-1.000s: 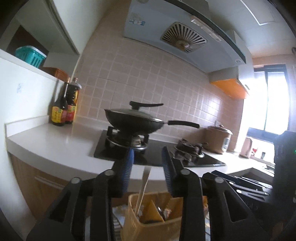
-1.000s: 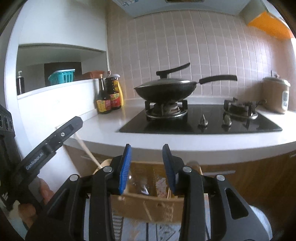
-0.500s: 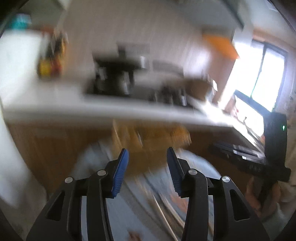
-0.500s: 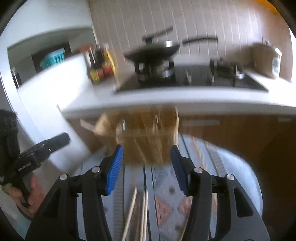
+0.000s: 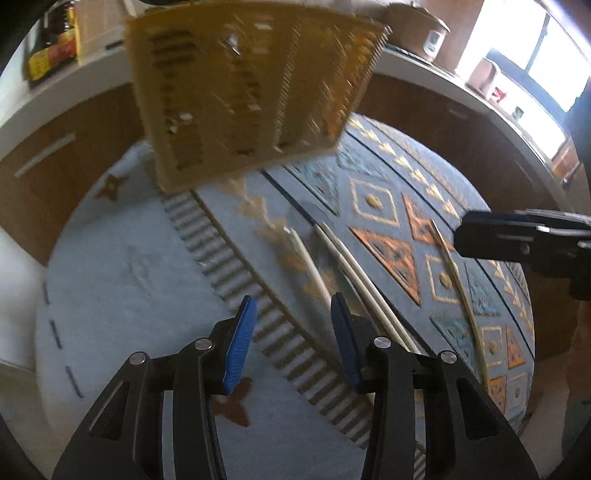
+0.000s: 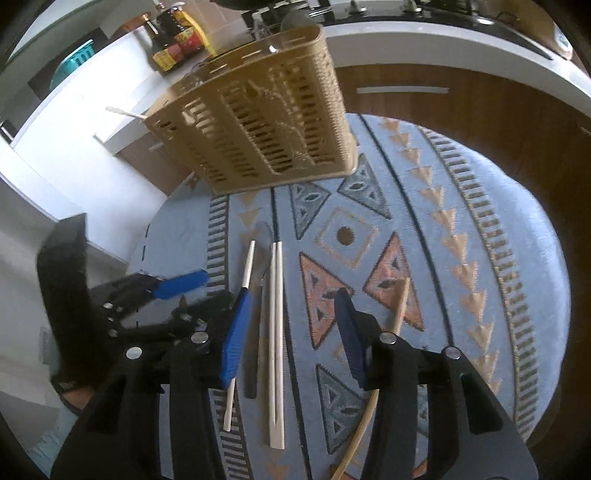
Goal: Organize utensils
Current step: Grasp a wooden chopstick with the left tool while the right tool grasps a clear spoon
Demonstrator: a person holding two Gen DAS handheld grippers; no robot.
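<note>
A tan slotted utensil basket (image 5: 240,92) (image 6: 266,122) stands at the far side of a round table covered by a patterned blue cloth (image 5: 122,266) (image 6: 461,229). On the cloth lie a pale chopstick pair (image 6: 276,314) (image 5: 354,273), a single pale chopstick (image 6: 246,273) (image 5: 308,262), a dark-handled spoon (image 6: 255,332) and a tan chopstick (image 6: 400,306) (image 5: 458,280). My left gripper (image 5: 291,332) (image 6: 207,288) hovers over the cloth, jaws closing with nothing between them. My right gripper (image 6: 291,332) (image 5: 465,236) hangs over the chopstick pair, jaws closing, pads not touching it.
Wooden cabinet fronts (image 6: 461,99) and a white counter (image 6: 424,33) curve behind the table. Sauce bottles (image 6: 177,40) and a teal basket (image 6: 74,62) stand at the back left. The table's rim (image 6: 554,332) drops off on the right.
Both grippers have tipped down and sunk, from facing the hob and wok to looking at the table. The basket now sits high in view and the utensils on the cloth show.
</note>
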